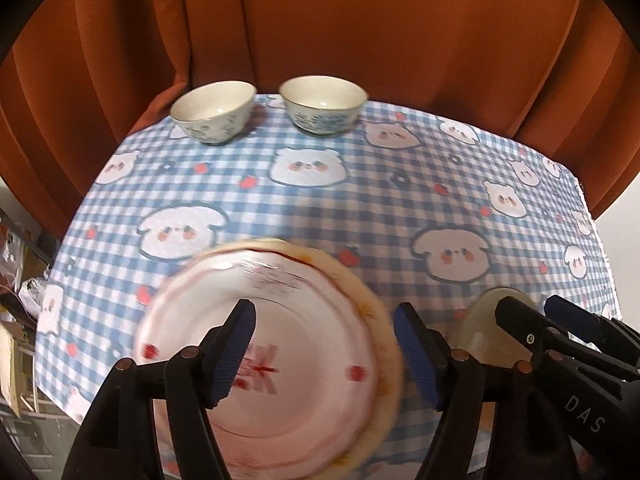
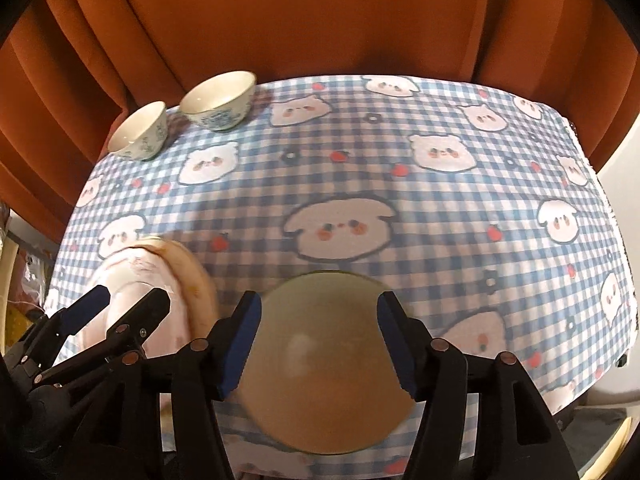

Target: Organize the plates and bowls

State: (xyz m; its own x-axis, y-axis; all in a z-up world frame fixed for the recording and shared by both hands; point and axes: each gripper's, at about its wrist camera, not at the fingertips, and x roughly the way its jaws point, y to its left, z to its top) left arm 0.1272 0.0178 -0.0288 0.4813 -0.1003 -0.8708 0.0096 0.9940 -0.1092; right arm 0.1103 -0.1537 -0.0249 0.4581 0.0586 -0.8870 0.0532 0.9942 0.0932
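Both tongs wide, empty: left gripper over pink plate, right gripper over glass plate; I'd lift straight before bowls

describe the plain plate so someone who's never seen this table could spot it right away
Start at the blue checked tablecloth and look along its near edge, where two plates lie side by side. The plain plate is the one under the right gripper. Its neighbour, the white plate, carries red printed marks; this one is an unpatterned greenish tan.
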